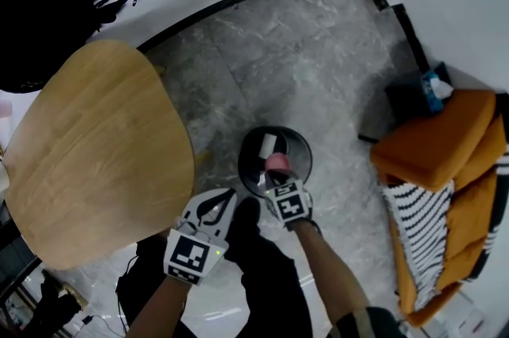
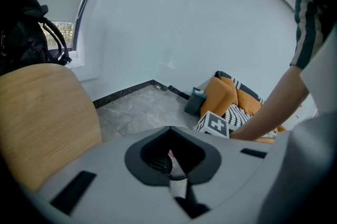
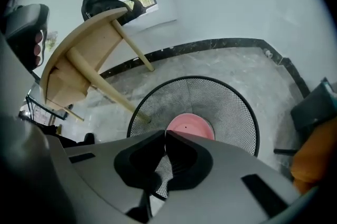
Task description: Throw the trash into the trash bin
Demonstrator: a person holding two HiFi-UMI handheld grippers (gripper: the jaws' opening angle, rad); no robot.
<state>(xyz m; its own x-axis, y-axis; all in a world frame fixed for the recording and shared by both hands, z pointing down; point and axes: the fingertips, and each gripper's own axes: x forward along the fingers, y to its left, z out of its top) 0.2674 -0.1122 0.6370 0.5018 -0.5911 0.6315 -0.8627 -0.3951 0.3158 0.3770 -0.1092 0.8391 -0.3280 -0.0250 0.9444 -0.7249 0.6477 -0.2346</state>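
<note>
A black backpack (image 1: 48,10) sits at far left, behind a wooden table (image 1: 95,153). Near the table's edge hangs the left gripper (image 1: 229,197), its jaws closed together with nothing between them. Just to its right a black mesh bin (image 1: 306,147) stands on the grey floor (image 1: 318,50). The right gripper (image 1: 274,176) points steeply down over the bin's mouth, jaws pinched tight on the edge of a pink disc (image 3: 192,127) (the trash). An orange sofa (image 1: 445,169) lies at far right
</note>
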